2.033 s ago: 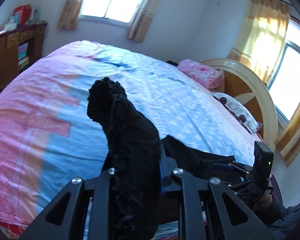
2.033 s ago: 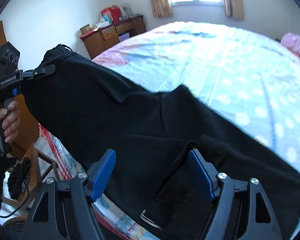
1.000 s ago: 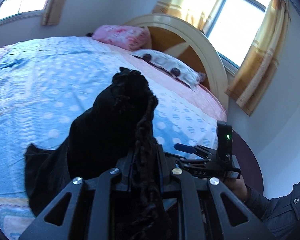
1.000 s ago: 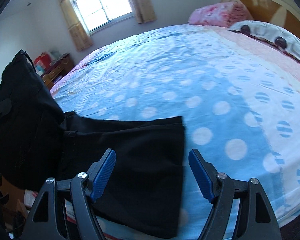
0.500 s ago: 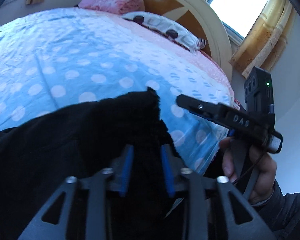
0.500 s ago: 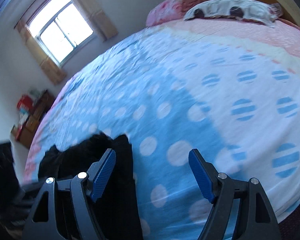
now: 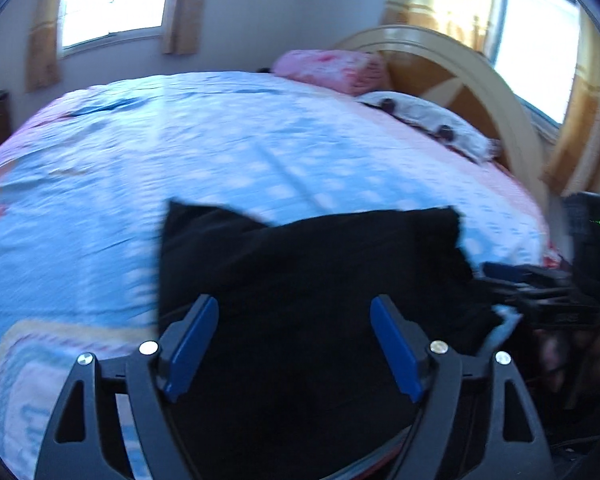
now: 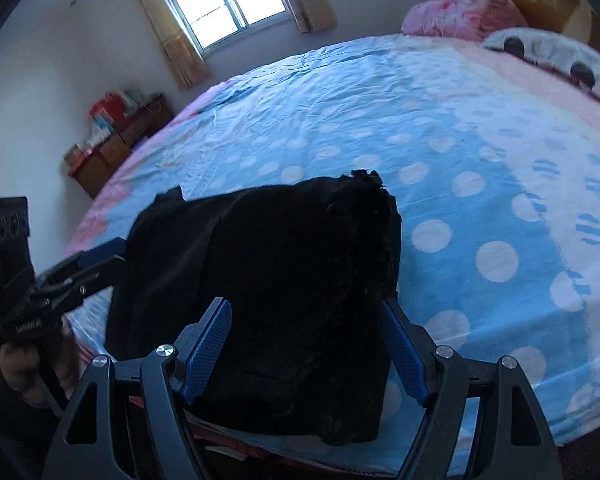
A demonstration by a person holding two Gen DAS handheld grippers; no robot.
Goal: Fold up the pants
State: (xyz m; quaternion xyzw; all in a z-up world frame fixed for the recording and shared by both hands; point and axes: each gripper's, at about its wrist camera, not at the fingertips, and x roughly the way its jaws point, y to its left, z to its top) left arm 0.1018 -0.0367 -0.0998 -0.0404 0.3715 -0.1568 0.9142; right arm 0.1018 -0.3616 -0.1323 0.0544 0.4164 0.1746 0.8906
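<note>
Where they lie on the bedspread, the black pants look folded.

The pants are plain black. The sheet is light blue with white dots, shading to pink along its edges (some dots there are blue-striped). One pillow is mottled pink, the other white with dark spots. Both grippers are black with blue pads. The curtains are tan.

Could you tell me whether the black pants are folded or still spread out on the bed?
Folded: the black pants lie as a compact layered stack at the edge of the bed, held by neither hand-held gripper.
</note>
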